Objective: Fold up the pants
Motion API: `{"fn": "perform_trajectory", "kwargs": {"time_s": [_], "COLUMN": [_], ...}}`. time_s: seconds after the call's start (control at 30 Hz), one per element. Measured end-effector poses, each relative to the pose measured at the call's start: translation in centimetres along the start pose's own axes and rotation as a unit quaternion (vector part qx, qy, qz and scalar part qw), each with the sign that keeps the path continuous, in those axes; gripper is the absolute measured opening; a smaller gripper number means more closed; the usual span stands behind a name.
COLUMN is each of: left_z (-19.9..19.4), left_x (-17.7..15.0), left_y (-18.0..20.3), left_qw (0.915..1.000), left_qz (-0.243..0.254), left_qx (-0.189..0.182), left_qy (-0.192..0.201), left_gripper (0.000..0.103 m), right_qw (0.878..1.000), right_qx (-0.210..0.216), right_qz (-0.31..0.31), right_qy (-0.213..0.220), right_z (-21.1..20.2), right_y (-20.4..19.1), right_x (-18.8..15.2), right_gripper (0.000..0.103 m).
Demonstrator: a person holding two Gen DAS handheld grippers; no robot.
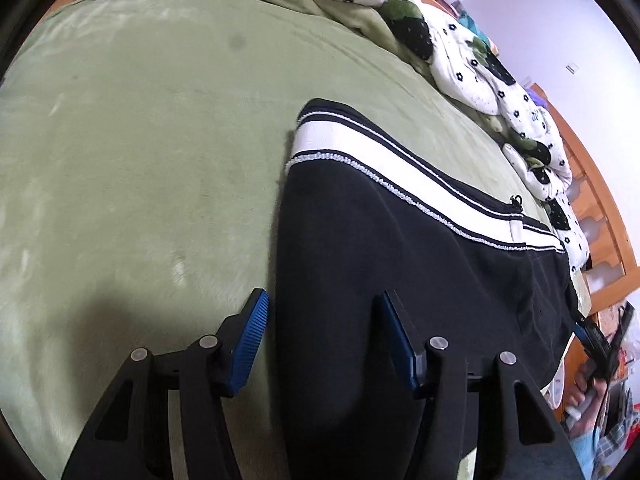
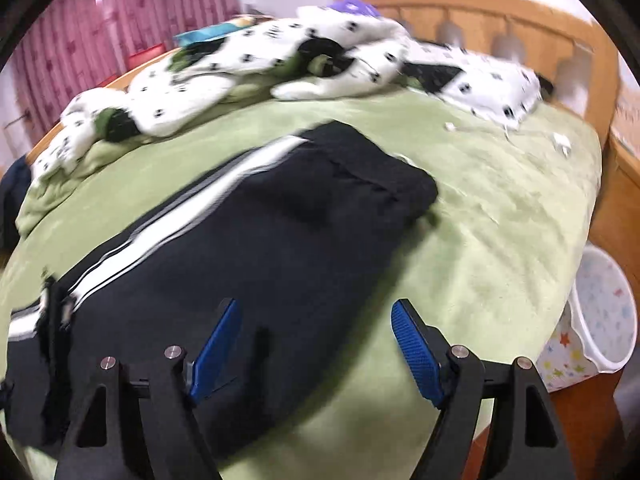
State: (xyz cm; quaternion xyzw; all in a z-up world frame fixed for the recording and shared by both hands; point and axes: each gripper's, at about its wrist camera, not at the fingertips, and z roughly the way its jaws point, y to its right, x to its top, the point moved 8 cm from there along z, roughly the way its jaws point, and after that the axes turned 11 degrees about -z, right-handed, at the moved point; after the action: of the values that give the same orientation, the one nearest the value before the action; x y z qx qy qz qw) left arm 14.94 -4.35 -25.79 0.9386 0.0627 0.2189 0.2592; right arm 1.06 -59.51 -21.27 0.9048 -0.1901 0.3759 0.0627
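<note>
Both grippers are hovering with fingers spread wide and gripping nothing: the left gripper (image 1: 324, 300) and right gripper (image 2: 316, 308) are each straddling an edge of the black pants (image 1: 400, 248) lying ahead.

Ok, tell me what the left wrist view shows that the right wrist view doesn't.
Only the left wrist view shows the pants' cuff end and the zipper pull. Only the right shows the waistband end, pink curtains and a star-patterned bin. Both show the black pants, the green blanket, the patterned quilt and open grippers.
</note>
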Motion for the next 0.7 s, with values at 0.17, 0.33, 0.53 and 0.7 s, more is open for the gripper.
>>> {"fn": "perform_trajectory", "kwargs": {"time_s": [0.17,0.33,0.53,0.7], "left_z": [1.3,2.4,2.0,-0.3], "left_x": [0.7,1.2,1.5,1.8], "left_y": [0.5,1.2,1.3,3.3], "left_qw": [0.9998,0.9991,0.9995,0.9981], "left_qz": [0.017,0.038,0.025,0.053], "left_qx": [-0.001,0.001,-0.013,-0.009], "left_qy": [-0.008,-0.016,-0.016,0.031], "left_gripper": [0.055,0.053,0.018,0.009], "right_qw": [0.996,0.992,0.994,0.998], "right_qx": [0.056,0.082,0.071,0.035], "right_qz": [0.057,0.090,0.086,0.025], "right_qy": [-0.026,-0.021,-0.008,0.046], "right_z": [3.9,7.0,7.4,1.8], "right_y": [2.4,3.3,3.9,1.0], "right_x": [-0.3,2.5,4.2,6.4], "right_gripper": [0.076,0.077,0.040,0.026]}}
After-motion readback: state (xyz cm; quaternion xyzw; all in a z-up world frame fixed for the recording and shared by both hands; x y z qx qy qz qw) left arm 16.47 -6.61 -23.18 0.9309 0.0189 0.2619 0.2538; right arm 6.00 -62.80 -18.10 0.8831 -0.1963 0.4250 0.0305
